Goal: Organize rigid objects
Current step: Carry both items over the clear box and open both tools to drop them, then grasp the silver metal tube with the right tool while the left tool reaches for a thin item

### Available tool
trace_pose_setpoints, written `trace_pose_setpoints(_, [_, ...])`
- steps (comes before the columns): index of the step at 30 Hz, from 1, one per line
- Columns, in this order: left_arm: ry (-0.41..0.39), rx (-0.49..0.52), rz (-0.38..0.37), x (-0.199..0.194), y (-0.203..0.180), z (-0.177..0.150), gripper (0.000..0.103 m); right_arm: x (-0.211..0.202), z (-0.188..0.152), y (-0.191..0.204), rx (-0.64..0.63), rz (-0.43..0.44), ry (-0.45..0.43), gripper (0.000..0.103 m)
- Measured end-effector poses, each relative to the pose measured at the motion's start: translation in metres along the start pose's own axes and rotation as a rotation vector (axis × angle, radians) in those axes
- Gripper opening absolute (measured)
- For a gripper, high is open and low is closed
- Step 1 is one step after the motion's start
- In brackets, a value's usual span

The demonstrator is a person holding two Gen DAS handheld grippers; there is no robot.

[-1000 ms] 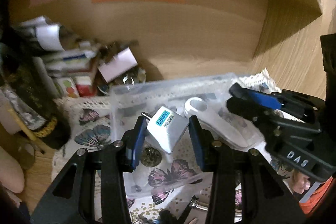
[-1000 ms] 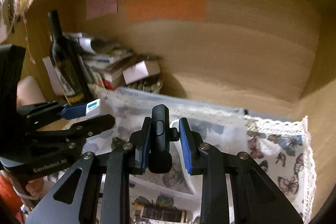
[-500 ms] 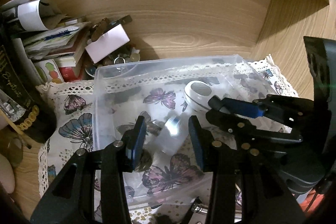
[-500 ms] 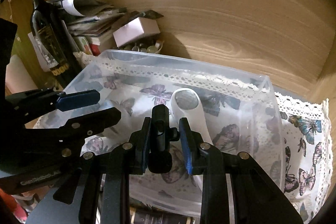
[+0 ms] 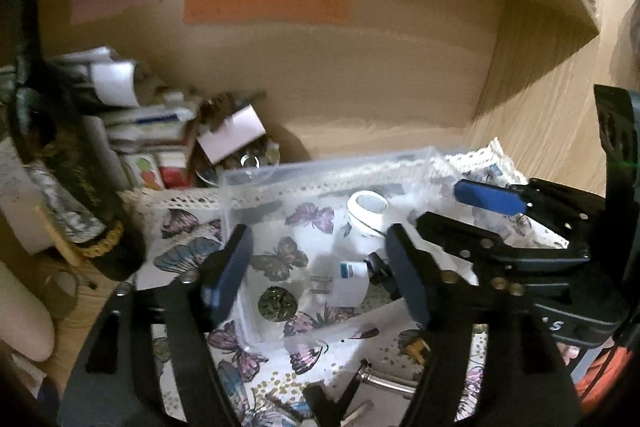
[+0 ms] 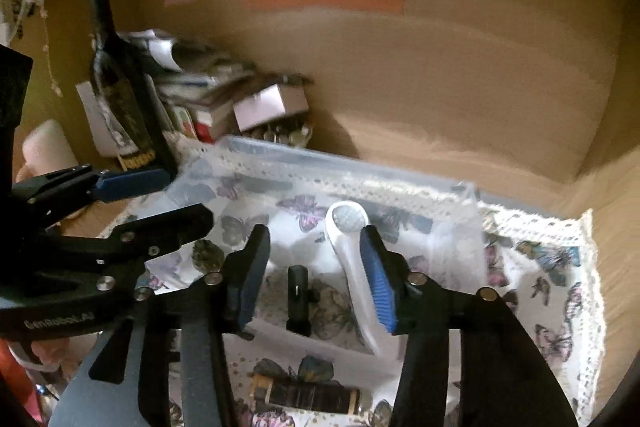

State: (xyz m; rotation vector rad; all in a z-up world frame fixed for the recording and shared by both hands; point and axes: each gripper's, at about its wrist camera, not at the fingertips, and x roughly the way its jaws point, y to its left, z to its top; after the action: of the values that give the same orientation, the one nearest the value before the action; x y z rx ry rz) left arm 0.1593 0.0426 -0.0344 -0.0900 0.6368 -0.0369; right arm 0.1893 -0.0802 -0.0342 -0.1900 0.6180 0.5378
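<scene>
A clear plastic bin (image 5: 320, 171) (image 6: 360, 171) sits on a butterfly-print cloth. Inside lie a white plug adaptor (image 5: 350, 285), a small black object (image 6: 299, 297) (image 5: 376, 267), a long white tool with a round head (image 6: 348, 247) (image 5: 366, 213) and a dark round disc (image 5: 277, 301). My left gripper (image 5: 320, 279) is open and empty above the bin's near side. My right gripper (image 6: 314, 279) is open and empty over the black object. Each gripper shows in the other's view.
A dark bottle (image 6: 120, 99) (image 5: 60, 187) stands at left, beside a pile of papers and boxes (image 5: 160, 131). Wooden walls close the back and right. A small dark spool (image 6: 304, 393) and metal parts (image 5: 380, 379) lie on the cloth before the bin.
Both grippers opened: the left let go of the white adaptor, the right let go of the black object, and both now lie in the bin. Both grippers pulled back and up.
</scene>
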Motion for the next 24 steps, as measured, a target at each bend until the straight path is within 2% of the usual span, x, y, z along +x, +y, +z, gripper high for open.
trace_pose_setpoints(2, [-0.021,0.000,0.003,-0.013,0.002,0.000,0.077,-0.014,0.000,0.002,-0.004,0.004,-0.032,0.053])
trace_pose_setpoints(4, [-0.041,-0.001,0.015,-0.026,0.003,-0.002,0.089,-0.030,-0.001,0.004,-0.011,0.009,-0.061,0.056])
trace_pose_setpoints(7, [-0.072,0.005,0.046,-0.044,0.004,-0.008,0.095,-0.048,-0.005,0.009,-0.024,0.007,-0.094,0.058])
trace_pose_setpoints(11, [-0.077,0.002,0.068,-0.055,0.006,-0.020,0.097,-0.063,-0.016,0.015,-0.033,0.010,-0.108,0.059])
trace_pose_setpoints(18, [0.015,-0.002,0.093,-0.053,0.015,-0.059,0.098,-0.062,-0.049,0.019,-0.022,0.025,-0.045,0.059])
trace_pose_setpoints(24, [0.159,-0.055,0.047,-0.037,0.018,-0.096,0.098,-0.047,-0.082,0.022,0.001,0.074,0.052,0.059])
